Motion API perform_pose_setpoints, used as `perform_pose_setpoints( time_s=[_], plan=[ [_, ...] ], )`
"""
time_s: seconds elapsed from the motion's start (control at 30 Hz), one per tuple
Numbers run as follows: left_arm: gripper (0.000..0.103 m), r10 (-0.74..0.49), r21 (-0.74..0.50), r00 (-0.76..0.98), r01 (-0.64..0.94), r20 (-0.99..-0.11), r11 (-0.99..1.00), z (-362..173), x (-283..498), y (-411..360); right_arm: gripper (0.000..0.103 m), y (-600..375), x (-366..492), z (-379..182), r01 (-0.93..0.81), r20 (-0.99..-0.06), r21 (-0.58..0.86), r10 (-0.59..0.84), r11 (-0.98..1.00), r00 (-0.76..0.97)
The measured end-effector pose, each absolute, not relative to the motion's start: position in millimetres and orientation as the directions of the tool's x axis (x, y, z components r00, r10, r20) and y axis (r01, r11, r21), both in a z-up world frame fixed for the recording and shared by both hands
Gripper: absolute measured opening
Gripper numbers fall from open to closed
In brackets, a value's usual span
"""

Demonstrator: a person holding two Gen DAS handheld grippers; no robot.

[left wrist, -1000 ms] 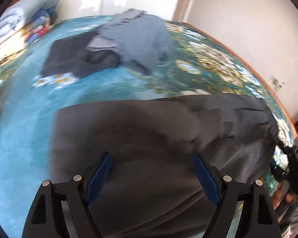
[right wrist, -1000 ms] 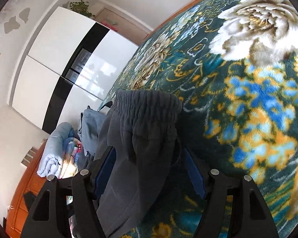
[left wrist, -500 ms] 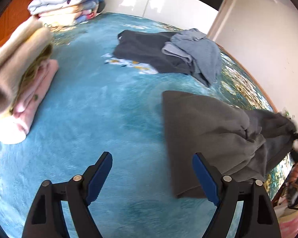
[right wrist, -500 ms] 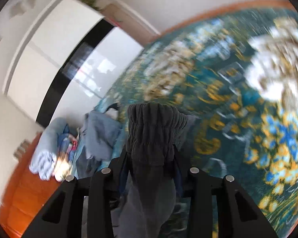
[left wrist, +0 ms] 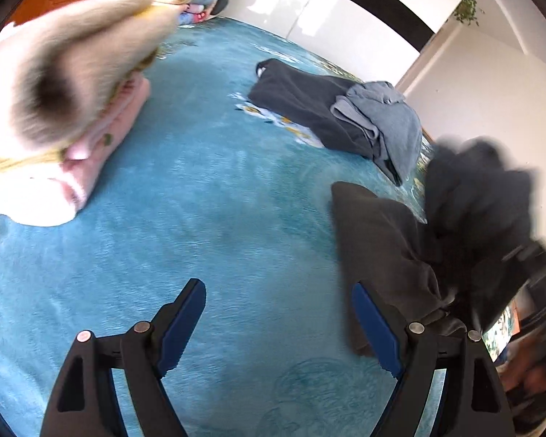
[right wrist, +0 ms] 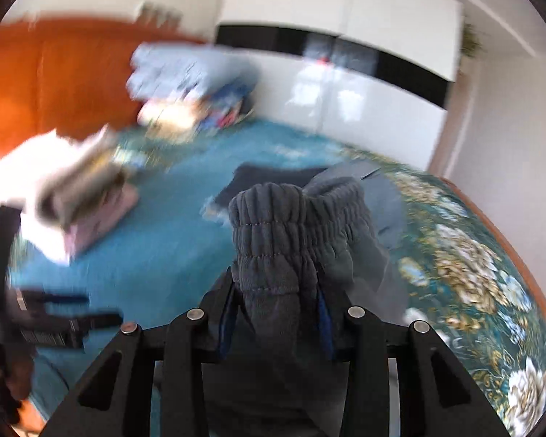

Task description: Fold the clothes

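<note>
While the right gripper (right wrist: 275, 313) is clamped on the gathered elastic waistband of the dark grey trousers (right wrist: 273, 240), the cloth bunches up between its blue pads and hangs below; a second ago those jaws stood wide around the same waistband as it lay on the bed, so the grasp has only just been made and the garment has been lifted and swung toward the middle of the bed. In the left wrist view the trousers (left wrist: 386, 255) trail from a raised, blurred bundle at the right down onto the blue bedspread (left wrist: 200, 218), one end off the surface and the rest dragging. The left gripper (left wrist: 278, 324) hangs released with nothing between its jaws; a second ago it was over the grey cloth and it now looks at bare blanket to the left of it; I judge it is free to take the other end so the fold can be laid.

Room is good in the centre of the bedspread; a stack of folded pink and cream blankets (left wrist: 65, 109) crowds the left edge, and a dark garment (left wrist: 302, 105) with a blue-grey garment (left wrist: 389, 123) on it lies farther off; the flowered border (right wrist: 466, 266) and wooden bed edge (right wrist: 513, 247) bound the right.
</note>
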State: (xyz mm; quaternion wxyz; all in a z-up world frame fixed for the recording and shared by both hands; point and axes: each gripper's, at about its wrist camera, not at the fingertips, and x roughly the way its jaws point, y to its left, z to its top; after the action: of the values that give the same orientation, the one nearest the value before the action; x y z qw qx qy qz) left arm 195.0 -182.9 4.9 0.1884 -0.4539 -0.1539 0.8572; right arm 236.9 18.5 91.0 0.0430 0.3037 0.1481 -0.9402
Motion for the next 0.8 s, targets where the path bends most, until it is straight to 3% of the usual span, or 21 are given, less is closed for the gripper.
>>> perform_pose_setpoints(
  time_s=[0.13, 0.2, 0.23, 0.33, 0.43, 0.53, 0.67, 0.77, 0.8],
  plan=[
    [0.085, 0.484, -0.464, -0.511, -0.176, -0.711, -0.868, 0.4, 195.7, -191.1, 0.042, -10.2, 240.0, 45.2, 0.22, -0.618, -0.38, 0.069, -0.899, -0.783],
    [0.085, 0.498, -0.484, -0.503, -0.172, -0.706, -0.858, -2.5, 194.8, -193.4, 0.066, -5.6, 242.8, 45.3, 0.257, -0.645, -0.311, 0.005, -0.915, -0.765],
    [0.085, 0.514, -0.501, -0.495, -0.172, -0.7, -0.848, -3.1, 194.1, -193.8, 0.072, 1.0, 246.0, 48.4, 0.285, -0.664, -0.227, -0.066, -0.931, -0.745],
    [0.085, 0.556, -0.538, -0.48, -0.192, -0.678, -0.821, 0.6, 192.6, -189.6, 0.072, 30.2, 262.2, 62.5, 0.285, -0.658, -0.046, -0.185, -0.957, -0.73],
    [0.085, 0.586, -0.543, -0.48, -0.244, -0.652, -0.804, 12.9, 191.3, -176.5, 0.072, 70.1, 284.7, 81.7, 0.227, -0.588, 0.099, -0.241, -0.969, -0.772],
    [0.085, 0.638, -0.552, -0.472, -0.325, -0.609, -0.768, 39.0, 185.3, -147.5, 0.074, 119.4, 296.4, 96.1, 0.091, -0.52, 0.184, -0.175, -0.979, -0.836],
    [0.088, 0.692, -0.503, -0.471, -0.477, -0.546, -0.721, 75.3, 183.8, -96.5, 0.074, 159.3, 286.9, 80.8, -0.054, -0.565, 0.246, -0.098, -0.968, -0.819],
    [0.088, 0.587, -0.378, -0.491, -0.463, -0.644, -0.802, 59.9, 171.5, -61.7, 0.074, 162.7, 278.6, 48.4, -0.104, -0.655, 0.24, -0.082, -0.965, -0.751],
    [0.089, 0.582, -0.399, -0.473, -0.435, -0.661, -0.807, 49.4, 167.5, -64.1, 0.074, 162.8, 277.2, 38.0, -0.114, -0.677, 0.237, -0.08, -0.965, -0.732]
  ],
)
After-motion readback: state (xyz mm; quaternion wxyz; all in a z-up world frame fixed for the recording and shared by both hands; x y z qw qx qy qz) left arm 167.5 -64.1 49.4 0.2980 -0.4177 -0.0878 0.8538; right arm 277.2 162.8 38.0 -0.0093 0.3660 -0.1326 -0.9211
